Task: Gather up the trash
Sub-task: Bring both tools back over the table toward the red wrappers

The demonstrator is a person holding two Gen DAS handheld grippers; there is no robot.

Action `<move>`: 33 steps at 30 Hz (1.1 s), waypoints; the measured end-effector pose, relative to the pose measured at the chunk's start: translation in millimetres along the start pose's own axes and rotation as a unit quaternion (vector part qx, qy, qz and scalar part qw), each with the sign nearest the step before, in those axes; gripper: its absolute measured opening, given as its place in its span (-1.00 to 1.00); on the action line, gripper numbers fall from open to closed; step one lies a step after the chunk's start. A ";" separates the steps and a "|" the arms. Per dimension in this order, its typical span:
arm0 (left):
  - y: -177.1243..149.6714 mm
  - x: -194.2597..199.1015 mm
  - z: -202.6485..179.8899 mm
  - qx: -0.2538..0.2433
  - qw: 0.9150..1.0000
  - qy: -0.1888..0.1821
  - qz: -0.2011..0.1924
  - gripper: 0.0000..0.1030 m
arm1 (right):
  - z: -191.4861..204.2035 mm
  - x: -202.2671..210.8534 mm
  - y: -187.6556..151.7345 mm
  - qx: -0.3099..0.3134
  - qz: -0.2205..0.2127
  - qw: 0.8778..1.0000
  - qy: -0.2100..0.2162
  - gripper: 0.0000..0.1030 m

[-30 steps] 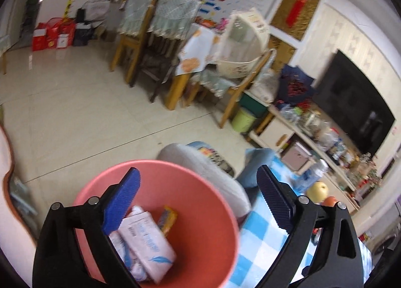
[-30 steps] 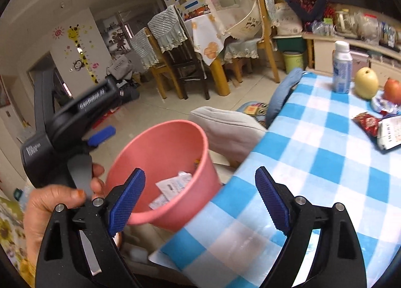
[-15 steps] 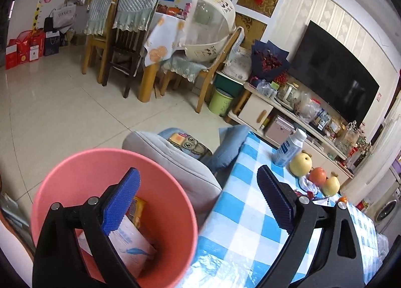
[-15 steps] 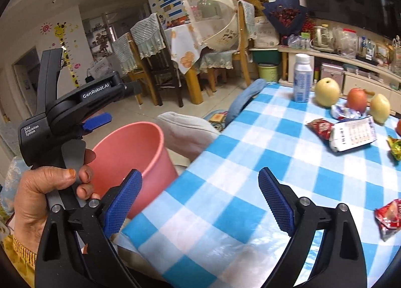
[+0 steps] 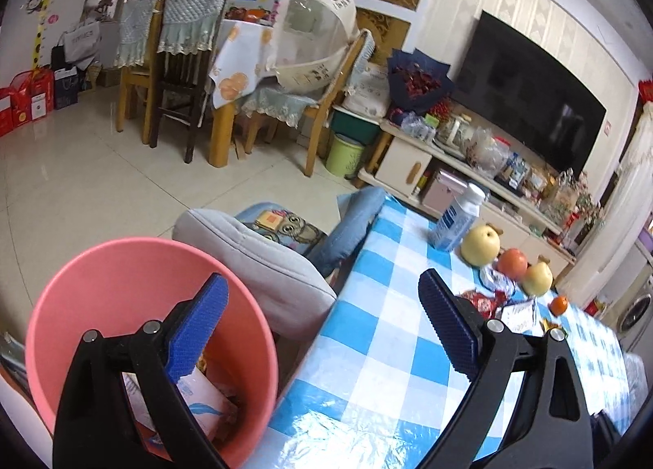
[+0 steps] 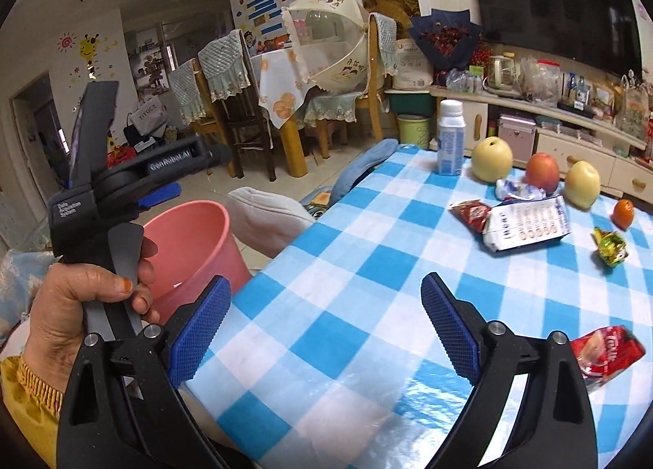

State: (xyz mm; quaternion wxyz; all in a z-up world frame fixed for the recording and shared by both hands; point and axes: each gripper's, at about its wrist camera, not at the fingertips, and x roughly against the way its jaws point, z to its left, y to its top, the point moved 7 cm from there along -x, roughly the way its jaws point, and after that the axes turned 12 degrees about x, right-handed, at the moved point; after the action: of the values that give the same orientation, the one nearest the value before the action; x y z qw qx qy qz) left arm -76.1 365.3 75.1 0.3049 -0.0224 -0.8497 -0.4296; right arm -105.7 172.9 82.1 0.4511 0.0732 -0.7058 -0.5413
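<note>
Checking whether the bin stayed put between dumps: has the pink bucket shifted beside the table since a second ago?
Cannot tell. The pink bucket sits further left in both views, but so does the checked table; the cameras swung right.

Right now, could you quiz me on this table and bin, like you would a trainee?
1. True or false: the pink bin is empty.
2. Which wrapper lies nearest the right gripper: A) the red wrapper, B) the green-yellow wrapper, C) the white packet?
3. Fill in: the bottle stands ____ on the checked cloth.

Key
1. False: packets lie in its bottom.
2. A.
3. Upright.
</note>
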 end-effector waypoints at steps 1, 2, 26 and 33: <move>-1.4 -1.0 -1.6 -0.002 1.000 0.001 0.002 0.84 | -2.7 1.9 -0.4 0.000 -0.001 1.000 -0.002 0.82; -3.0 -2.3 -4.4 -0.008 1.000 0.002 0.003 0.84 | -6.0 4.3 -1.0 0.000 -0.003 1.000 -0.004 0.82; -56.4 -37.3 -71.1 -0.117 0.992 0.025 0.047 0.84 | -110.4 44.3 -36.1 -0.052 -0.010 0.996 -0.068 0.82; -80.6 -51.3 -104.1 -0.135 0.988 0.001 0.071 0.84 | -169.3 55.2 -53.1 -0.084 0.001 0.989 -0.118 0.82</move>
State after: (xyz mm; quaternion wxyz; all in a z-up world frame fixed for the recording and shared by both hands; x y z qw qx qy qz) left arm -6.7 248.7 36.2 0.3300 -0.1232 -0.7795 -0.5180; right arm -37.1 0.6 70.0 0.3703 -0.0301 -0.7061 -0.6029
